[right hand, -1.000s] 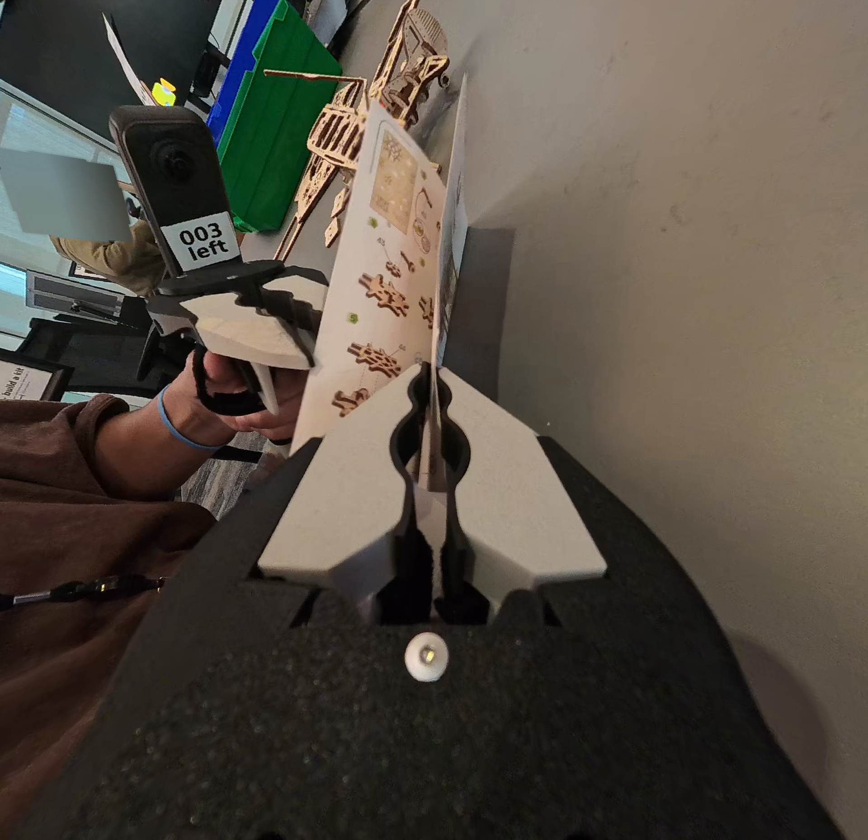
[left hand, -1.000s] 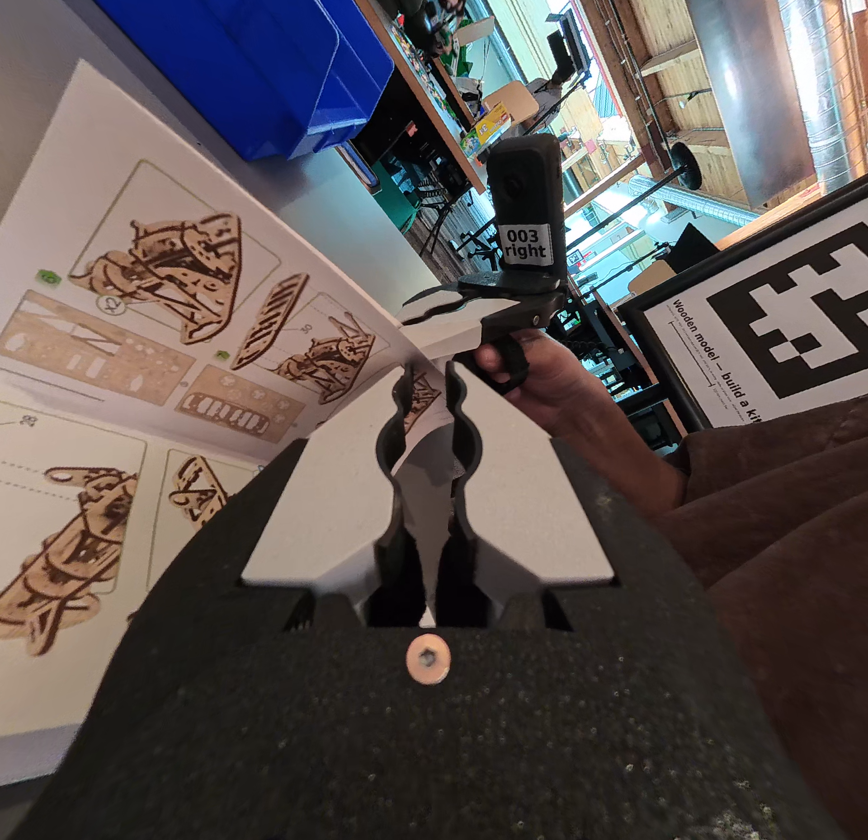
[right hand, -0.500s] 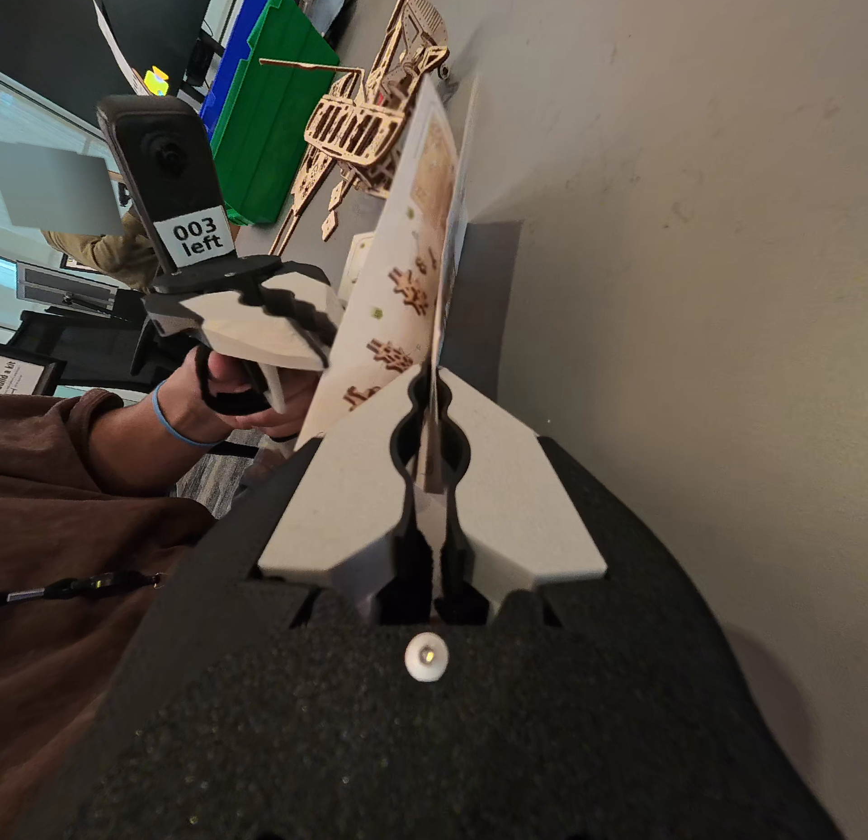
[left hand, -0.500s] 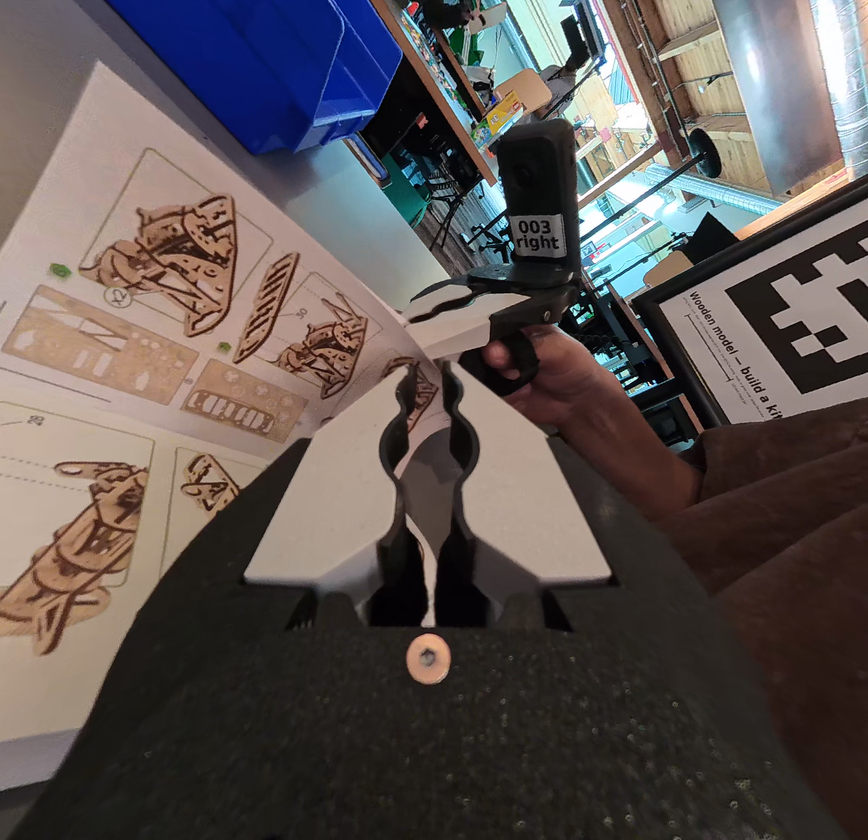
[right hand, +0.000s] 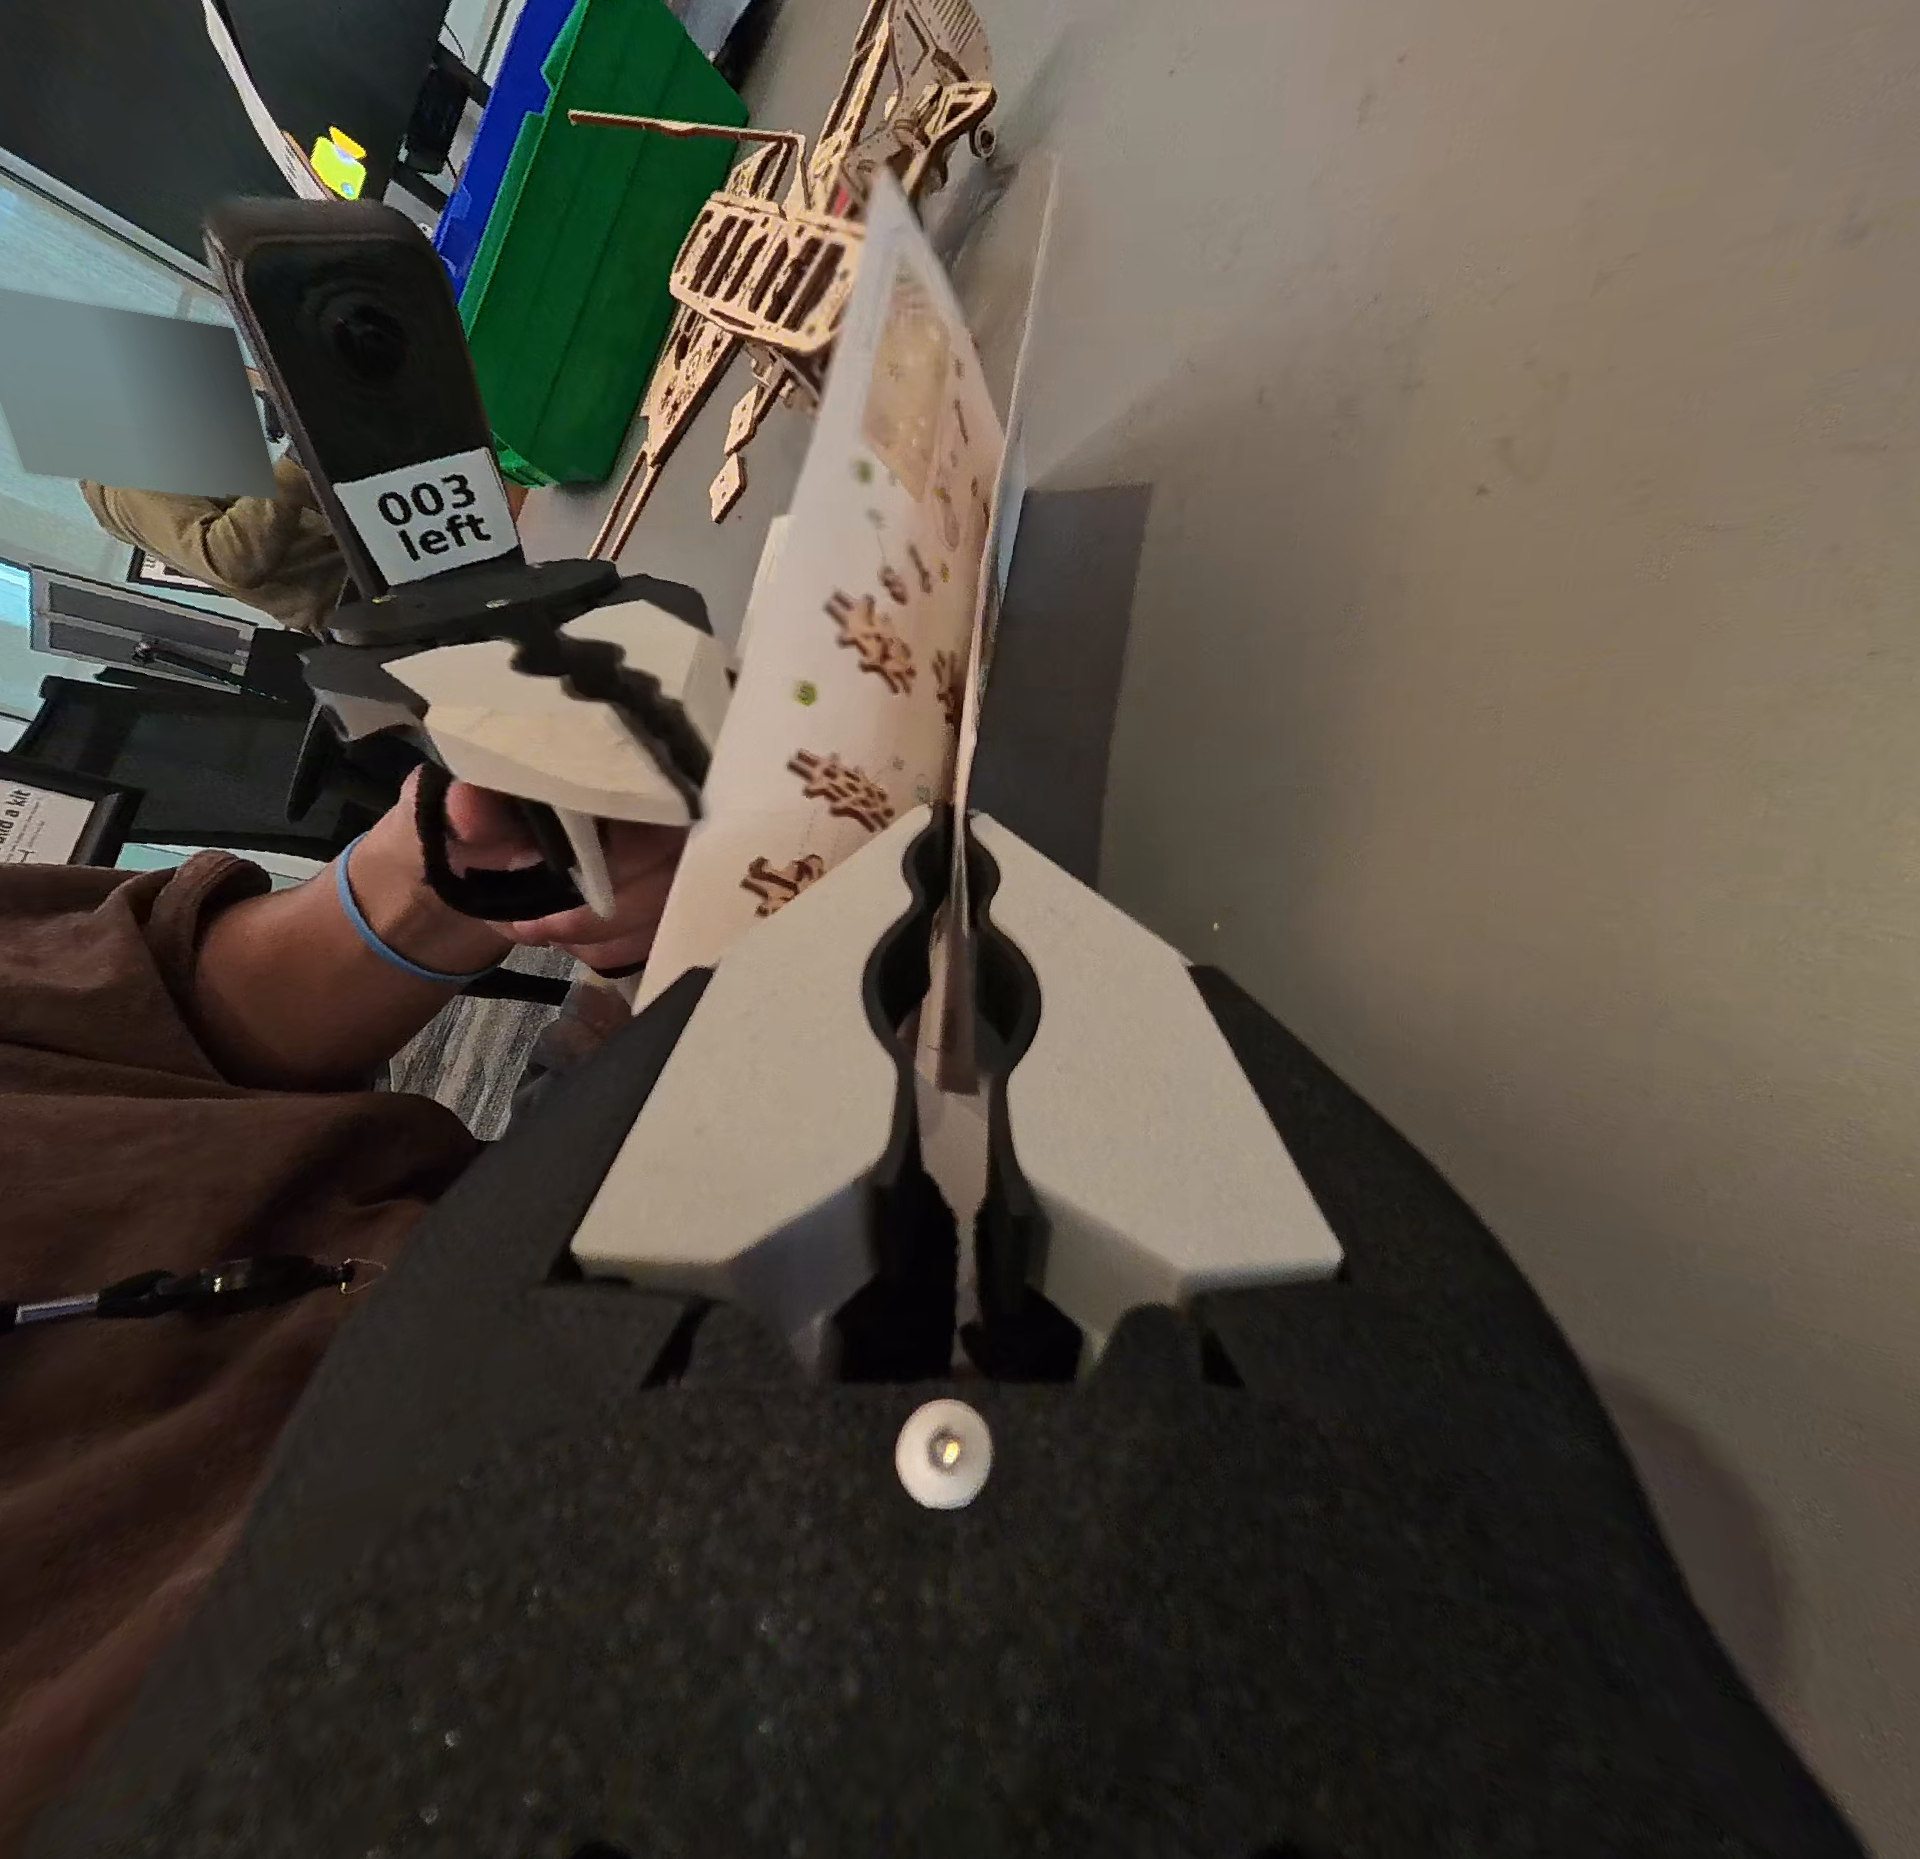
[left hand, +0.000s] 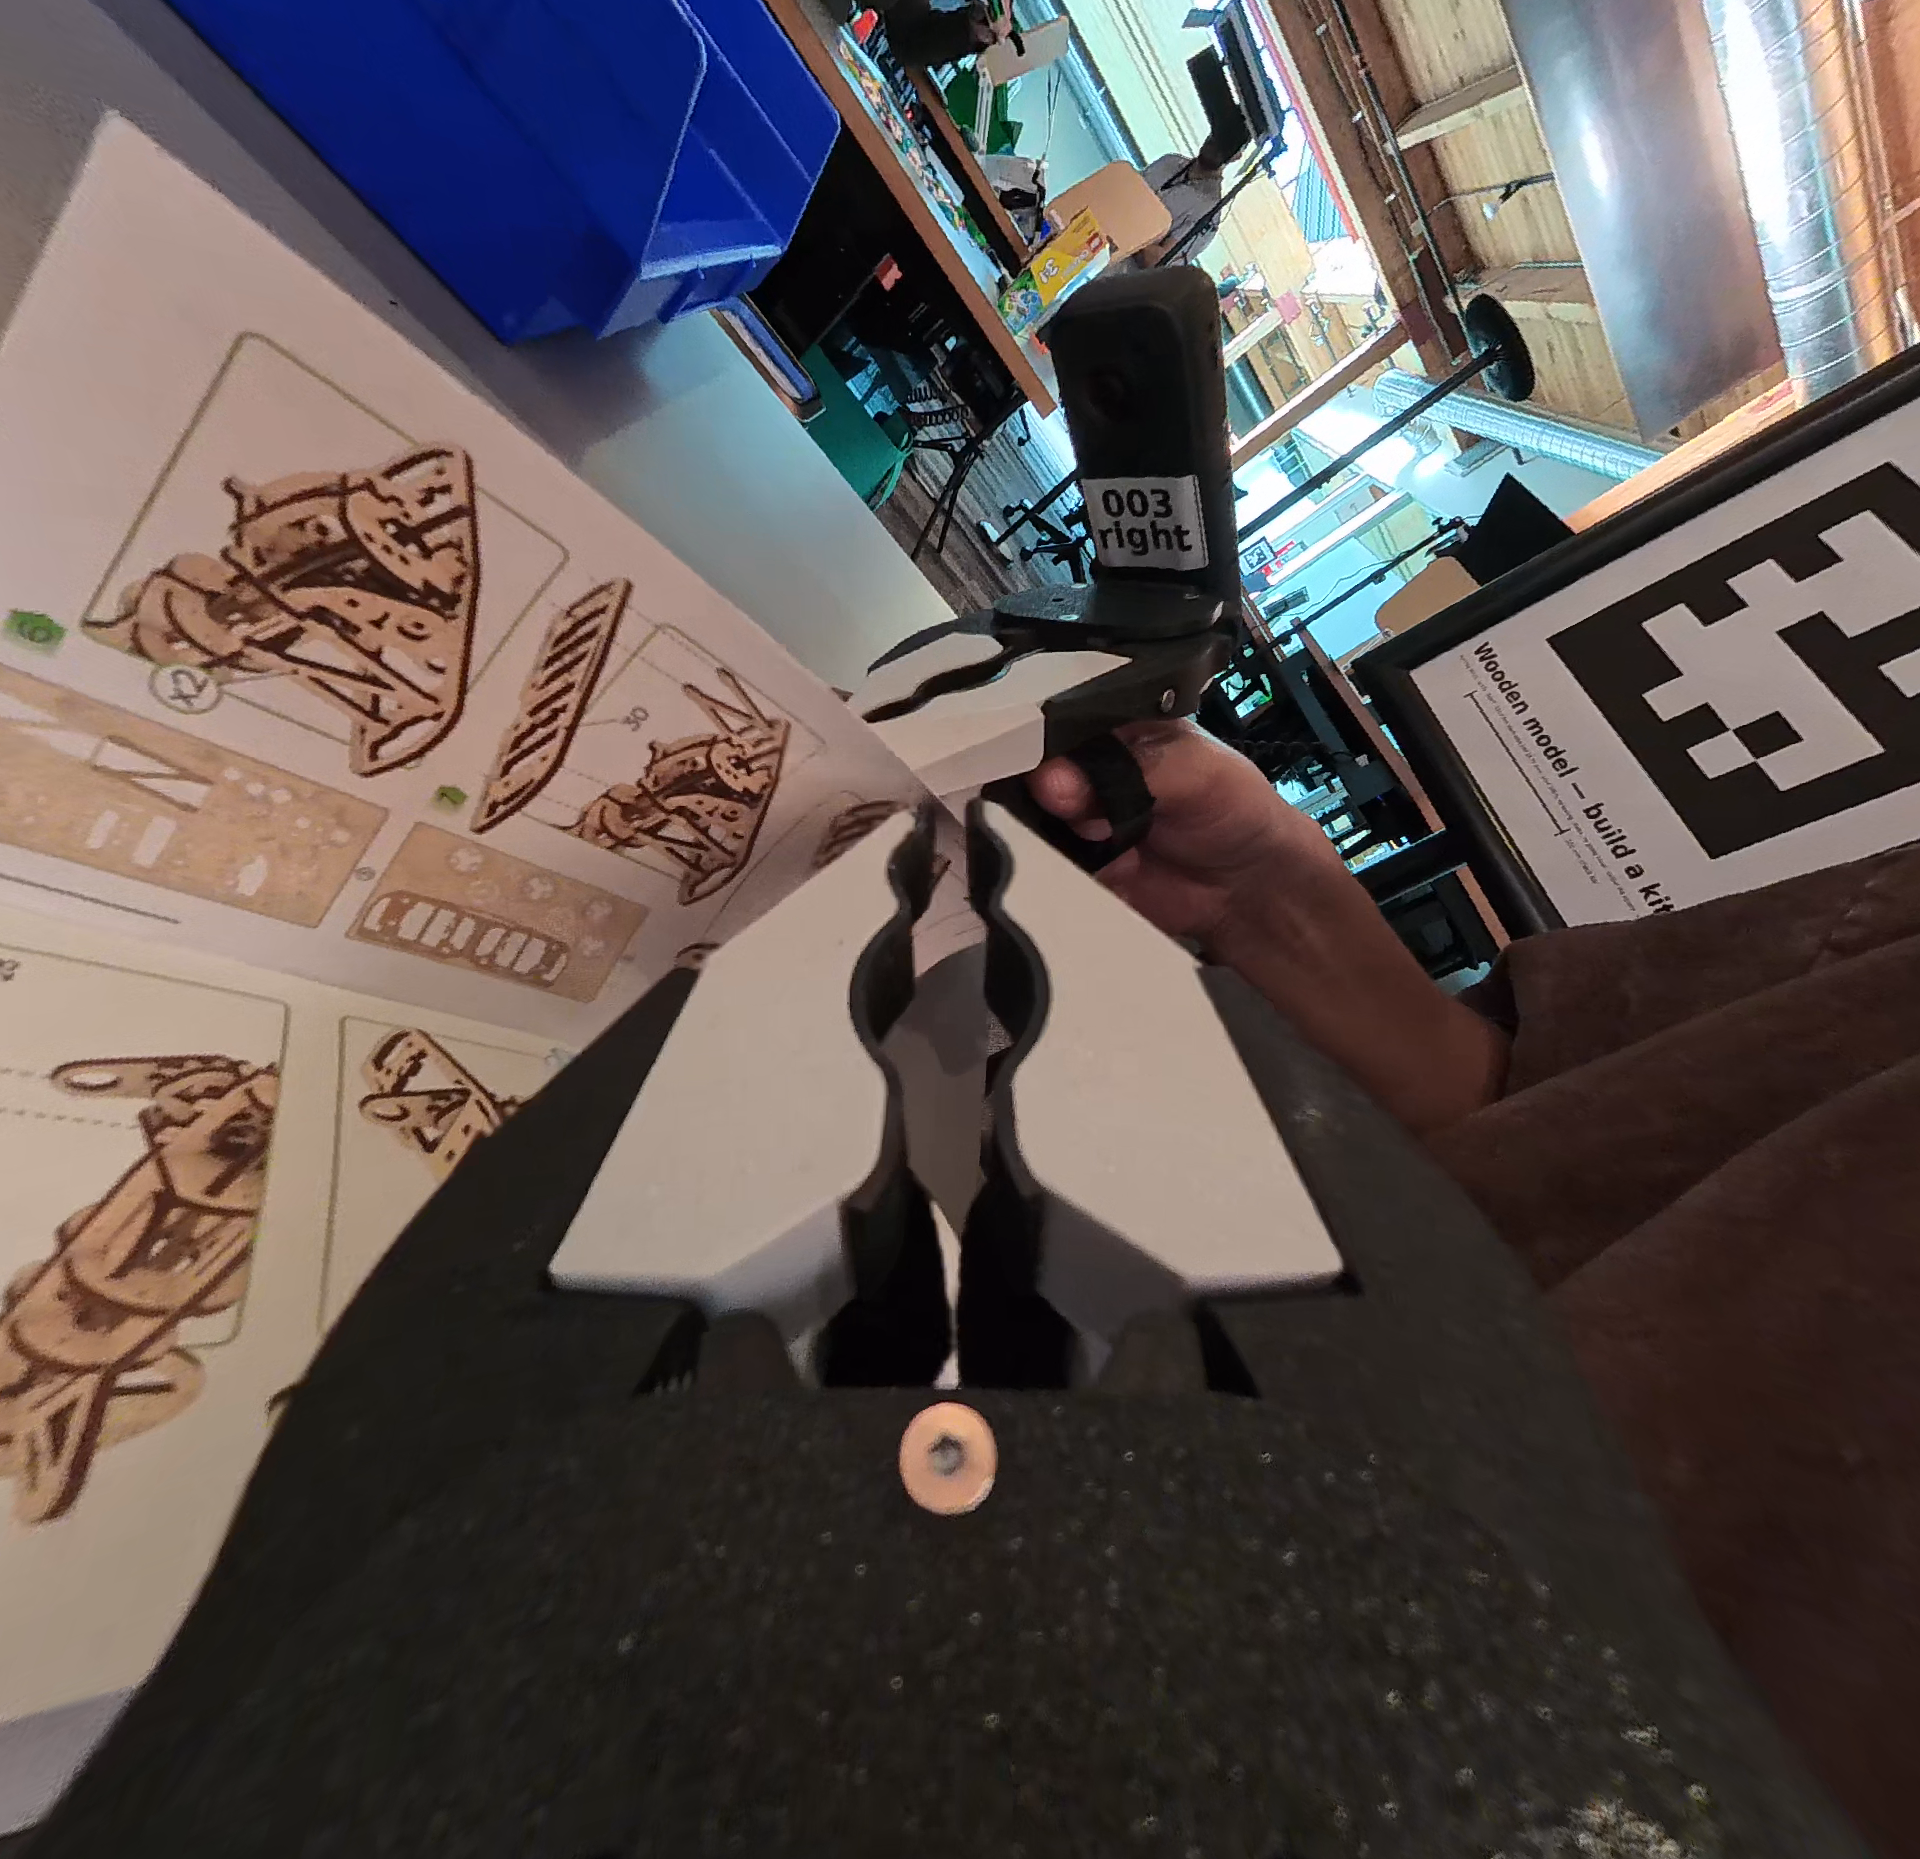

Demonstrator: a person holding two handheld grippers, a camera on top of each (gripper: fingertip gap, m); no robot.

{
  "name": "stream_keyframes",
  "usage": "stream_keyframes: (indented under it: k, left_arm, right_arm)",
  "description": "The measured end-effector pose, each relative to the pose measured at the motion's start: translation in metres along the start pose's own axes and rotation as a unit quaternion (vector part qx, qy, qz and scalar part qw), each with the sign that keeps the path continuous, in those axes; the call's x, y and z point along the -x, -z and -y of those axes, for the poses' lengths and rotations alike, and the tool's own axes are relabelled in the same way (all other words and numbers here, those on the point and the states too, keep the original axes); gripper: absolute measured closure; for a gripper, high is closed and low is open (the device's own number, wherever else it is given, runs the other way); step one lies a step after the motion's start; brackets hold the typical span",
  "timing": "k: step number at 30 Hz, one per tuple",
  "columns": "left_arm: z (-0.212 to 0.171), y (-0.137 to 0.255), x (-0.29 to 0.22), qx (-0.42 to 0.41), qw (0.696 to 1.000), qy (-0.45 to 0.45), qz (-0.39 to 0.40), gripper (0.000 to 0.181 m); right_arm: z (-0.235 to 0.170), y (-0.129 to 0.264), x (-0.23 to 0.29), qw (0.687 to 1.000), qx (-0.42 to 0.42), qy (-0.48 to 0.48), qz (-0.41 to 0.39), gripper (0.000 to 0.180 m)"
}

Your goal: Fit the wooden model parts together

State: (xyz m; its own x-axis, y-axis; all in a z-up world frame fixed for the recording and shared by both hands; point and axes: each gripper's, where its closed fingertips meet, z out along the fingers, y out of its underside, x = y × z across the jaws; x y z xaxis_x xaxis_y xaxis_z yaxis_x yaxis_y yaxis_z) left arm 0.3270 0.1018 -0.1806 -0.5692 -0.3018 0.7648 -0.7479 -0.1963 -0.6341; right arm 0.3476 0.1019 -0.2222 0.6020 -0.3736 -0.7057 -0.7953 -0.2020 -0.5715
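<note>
The right tongs (right hand: 951, 822) are pinching the edge of a booklet page (right hand: 883, 604), lifting it upright off the grey bench (right hand: 1507, 459). The left tongs (left hand: 943, 822) are closing on a page corner (left hand: 940, 916) of the same booklet (left hand: 260, 770). Beyond the page, the wooden model (right hand: 810, 240) is lying on the bench, beside a green bin (right hand: 592, 240). A blue bin (left hand: 468, 116) is sitting past the booklet.
</note>
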Motion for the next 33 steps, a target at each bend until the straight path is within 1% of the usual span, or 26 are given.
stream_keyframes:
  k: [2,5,7,8,10,12,15,16,19,22,33]
  left_arm:
    - [0.0,0.0,0.0,-0.002,1.0,-0.001,0.001,0.181]
    - [0.002,0.001,0.0,-0.009,1.0,0.008,-0.003,0.181]
    - [0.003,0.002,0.001,-0.013,1.0,0.02,-0.004,0.181]
    - [0.003,0.002,0.002,-0.013,1.0,0.02,-0.003,0.181]
    - [0.002,0.002,0.003,-0.011,1.0,0.022,-0.003,0.181]
    - [0.001,0.002,0.001,-0.007,1.0,0.02,-0.006,0.181]
    - [-0.002,-0.001,0.0,0.0,1.0,0.014,-0.006,0.181]
    - [-0.004,-0.002,-0.001,0.004,1.0,0.012,-0.007,0.181]
    - [-0.006,-0.003,0.002,0.007,1.0,0.008,0.004,0.181]
    - [-0.005,-0.002,0.002,0.002,1.0,0.02,-0.001,0.181]
    - [-0.006,-0.001,0.0,-0.005,0.999,0.045,-0.021,0.181]
  right_arm:
    - [0.0,0.0,0.0,1.0,0.001,0.0,0.001,0.18]
    - [0.0,0.0,-0.001,1.0,0.003,-0.002,-0.004,0.178]
    - [0.0,0.001,0.001,1.0,0.009,0.007,0.002,0.163]
    - [0.003,0.003,0.005,1.0,0.007,0.015,0.009,0.16]
    - [0.016,0.01,0.015,0.999,-0.02,0.03,0.024,0.142]
    - [0.024,0.015,0.021,0.998,-0.035,0.031,0.035,0.138]
    - [0.018,0.008,0.018,0.999,-0.015,0.019,0.03,0.138]
    - [0.015,0.005,0.018,0.999,-0.009,0.014,0.035,0.14]
    - [0.013,0.002,0.022,0.999,-0.01,0.003,0.05,0.154]
    - [0.014,0.005,0.024,0.998,-0.014,0.001,0.061,0.158]
    - [0.011,0.007,0.028,0.996,-0.011,-0.009,0.092,0.162]
